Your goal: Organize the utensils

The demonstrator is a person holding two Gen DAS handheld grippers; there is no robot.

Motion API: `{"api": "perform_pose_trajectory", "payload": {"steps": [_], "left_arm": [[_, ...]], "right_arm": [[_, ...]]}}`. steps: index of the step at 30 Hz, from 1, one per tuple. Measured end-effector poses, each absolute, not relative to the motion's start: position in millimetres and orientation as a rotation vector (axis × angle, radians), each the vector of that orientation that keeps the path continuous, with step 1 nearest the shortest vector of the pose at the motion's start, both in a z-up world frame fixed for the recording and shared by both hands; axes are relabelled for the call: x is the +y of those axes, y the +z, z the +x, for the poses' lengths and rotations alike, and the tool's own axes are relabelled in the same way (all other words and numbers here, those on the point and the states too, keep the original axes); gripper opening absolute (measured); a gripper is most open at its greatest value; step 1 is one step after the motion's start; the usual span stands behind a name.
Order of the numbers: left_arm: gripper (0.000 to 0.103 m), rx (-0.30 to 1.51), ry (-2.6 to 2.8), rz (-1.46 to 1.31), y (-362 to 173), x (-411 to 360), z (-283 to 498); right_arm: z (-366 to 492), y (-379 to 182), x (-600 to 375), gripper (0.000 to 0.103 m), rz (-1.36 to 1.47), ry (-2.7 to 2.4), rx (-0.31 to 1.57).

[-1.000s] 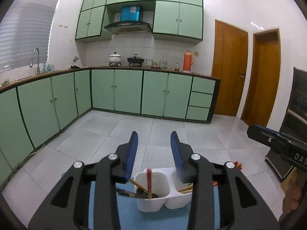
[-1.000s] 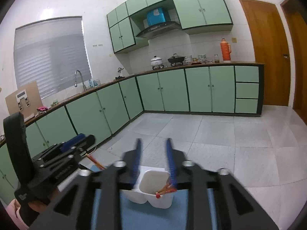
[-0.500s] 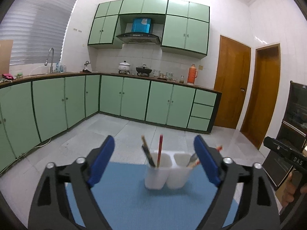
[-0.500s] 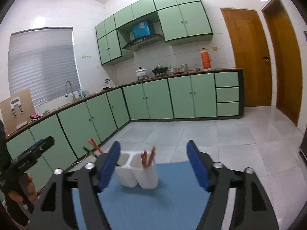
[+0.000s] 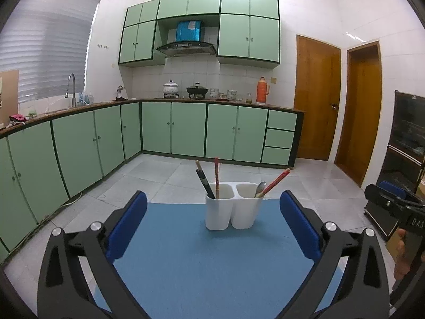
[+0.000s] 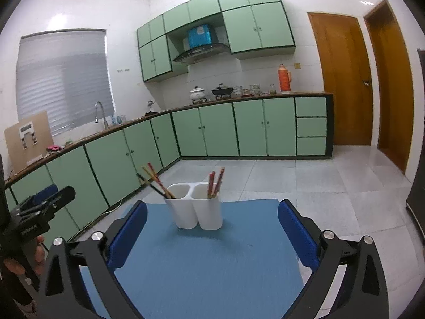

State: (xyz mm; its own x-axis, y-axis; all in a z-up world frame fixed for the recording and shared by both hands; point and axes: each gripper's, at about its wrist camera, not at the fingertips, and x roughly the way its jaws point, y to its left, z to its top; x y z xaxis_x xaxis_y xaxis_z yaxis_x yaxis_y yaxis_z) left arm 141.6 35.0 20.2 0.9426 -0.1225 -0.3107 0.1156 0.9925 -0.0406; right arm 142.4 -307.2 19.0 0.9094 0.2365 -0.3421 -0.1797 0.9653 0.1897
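A white two-compartment holder point(image 5: 233, 212) point(image 6: 196, 212) stands on a blue mat point(image 5: 186, 252) point(image 6: 212, 260). In the left wrist view its left cup holds a dark stick point(image 5: 203, 180) and a red chopstick point(image 5: 216, 175). Its right cup holds a spoon point(image 5: 259, 189) and red chopsticks point(image 5: 276, 182). My left gripper point(image 5: 213, 198) is back from the holder, its jaws opening wide with nothing between them. My right gripper point(image 6: 212, 204) does the same, also clear of the holder. Each gripper shows at the edge of the other's view, the right gripper point(image 5: 393, 204) and the left gripper point(image 6: 39, 207).
Green base cabinets point(image 5: 186, 130) with a worktop run along the left and far walls across a tiled floor point(image 5: 164, 170). Two wooden doors point(image 5: 316, 101) are at the right. A dark glass-front cabinet point(image 5: 406, 143) stands at the far right.
Both grippers have pulled back from the holder and their jaws have spread wide. The holder, earlier close between the fingers, now stands farther off on the mat.
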Motion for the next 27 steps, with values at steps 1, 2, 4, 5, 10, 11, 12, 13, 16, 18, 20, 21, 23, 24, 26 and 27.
{"api": "perform_pose_trajectory", "payload": {"steps": [1,2,4,5,10,11,12,13,16,18,20,21,23,24,26,27], "left_arm": [[0.097,0.317,-0.120,-0.012,22.0,33.3,137.5],[0.097,0.316,-0.122,-0.001,23.8,31.3,134.1],[0.097,0.316,-0.131,0.016,26.4,27.6,127.7],[0.097,0.311,-0.133,0.023,27.7,26.5,123.3],[0.097,0.293,-0.142,0.029,34.7,25.4,108.3],[0.097,0.291,-0.140,0.035,36.1,24.5,104.9],[0.097,0.290,-0.140,0.039,35.6,23.2,102.6],[0.097,0.290,-0.140,0.043,36.4,22.6,100.6],[0.097,0.283,-0.137,0.050,38.6,21.3,94.3],[0.097,0.278,-0.139,0.051,39.9,18.9,90.7],[0.097,0.272,-0.139,0.053,40.9,18.2,86.8],[0.097,0.270,-0.139,0.054,41.0,18.3,85.9],[0.097,0.266,-0.140,0.052,41.8,18.9,83.0],[0.097,0.264,-0.140,0.052,41.7,19.0,82.3],[0.097,0.261,-0.142,0.052,41.6,18.3,80.4],[0.097,0.258,-0.143,0.053,41.8,18.1,79.5]], "right_arm": [[139.2,21.4,-304.7,0.097,0.156,0.226,0.373],[137.1,23.1,-301.8,0.097,0.152,0.237,0.374],[130.0,26.5,-295.4,0.097,0.129,0.245,0.367],[126.7,28.1,-291.2,0.097,0.119,0.252,0.364],[113.9,33.0,-278.4,0.097,0.094,0.270,0.354],[112.2,33.8,-277.1,0.097,0.092,0.271,0.351],[109.5,35.4,-274.9,0.097,0.086,0.273,0.346],[107.8,36.7,-273.3,0.097,0.082,0.274,0.342],[101.7,40.4,-270.0,0.097,0.071,0.273,0.329],[98.3,42.7,-267.8,0.097,0.067,0.277,0.322],[95.4,44.5,-266.2,0.097,0.063,0.278,0.316],[94.0,45.5,-265.5,0.097,0.063,0.280,0.313],[91.4,47.2,-264.4,0.097,0.062,0.282,0.308],[90.0,47.8,-263.7,0.097,0.061,0.283,0.306],[86.8,48.8,-262.5,0.097,0.058,0.286,0.302],[85.6,50.1,-261.6,0.097,0.057,0.289,0.300]]}}
